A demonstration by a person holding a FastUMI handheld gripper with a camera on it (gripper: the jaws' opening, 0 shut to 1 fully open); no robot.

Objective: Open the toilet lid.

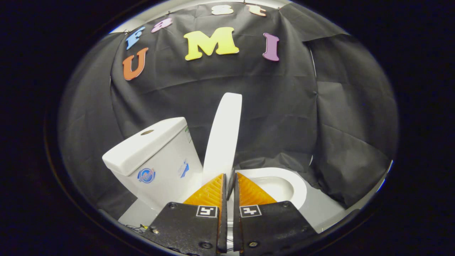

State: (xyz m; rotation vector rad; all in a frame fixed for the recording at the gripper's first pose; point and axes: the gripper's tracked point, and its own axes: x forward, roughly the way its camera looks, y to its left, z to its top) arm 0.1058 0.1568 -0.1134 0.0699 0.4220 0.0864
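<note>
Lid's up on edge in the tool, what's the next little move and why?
Probably tip the lid a bit further back toward the tank, then let go. The lid stands nearly upright with its lower edge pinched in the tool, the bowl already uncovered, yet a gap remains between lid and tank.

Round blue sticker and small blue label on toilet tank, neither legible

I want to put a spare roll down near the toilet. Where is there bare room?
The flat tank top is bare apart from its flush button. Pale floor lies free between the bowl rim and the black cloth wall. It is crowded at the raised lid, where the gripper pinches its lower edge.
</note>
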